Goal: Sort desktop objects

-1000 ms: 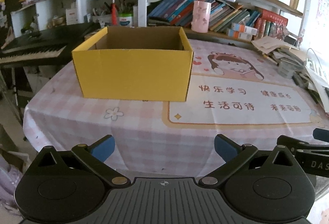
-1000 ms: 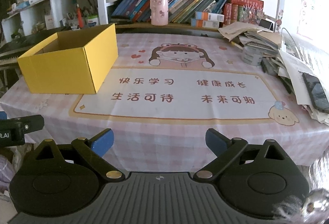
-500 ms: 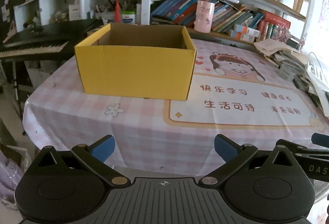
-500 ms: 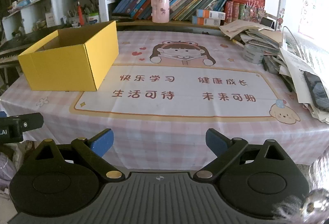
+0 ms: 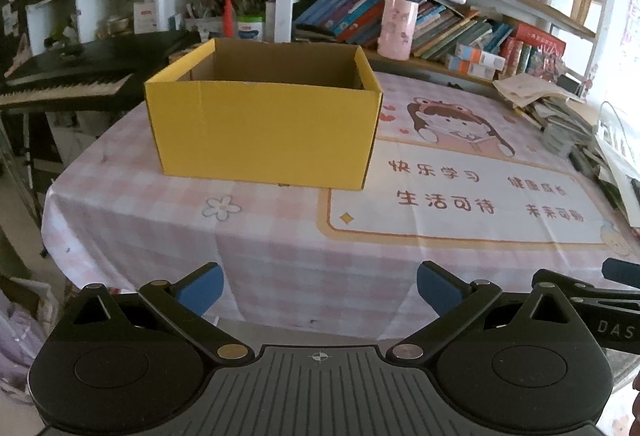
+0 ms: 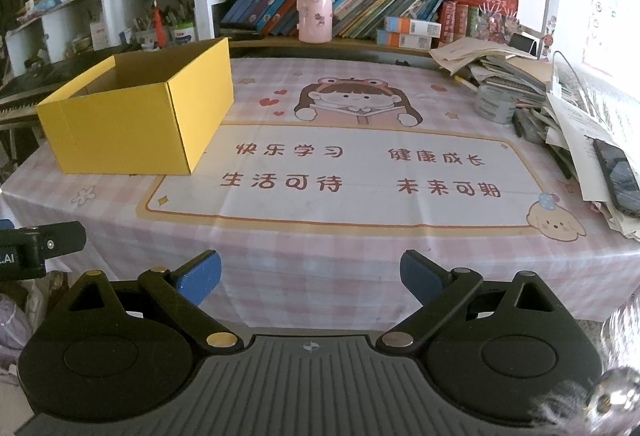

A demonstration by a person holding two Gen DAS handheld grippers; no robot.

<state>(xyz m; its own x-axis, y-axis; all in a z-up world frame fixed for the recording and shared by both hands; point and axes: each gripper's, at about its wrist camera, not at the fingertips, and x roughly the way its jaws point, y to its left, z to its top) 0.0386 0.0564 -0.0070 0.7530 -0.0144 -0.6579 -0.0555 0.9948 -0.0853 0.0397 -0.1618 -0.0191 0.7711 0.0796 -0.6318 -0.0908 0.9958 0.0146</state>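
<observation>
An open yellow cardboard box stands on the left part of the table, also in the right wrist view; its inside bottom is hidden. My left gripper is open and empty, held off the table's front edge. My right gripper is open and empty, also in front of the table edge. A roll of grey tape, a pile of papers and books and a black phone lie at the table's right side.
A pink checked tablecloth with a cartoon girl mat covers the table. A pink cup stands on the shelf ledge behind, among books. A keyboard piano stands to the left. The right gripper's side shows in the left wrist view.
Both grippers have risen a little and tilted, so the table and box sit lower in view. Both stay open and empty.
</observation>
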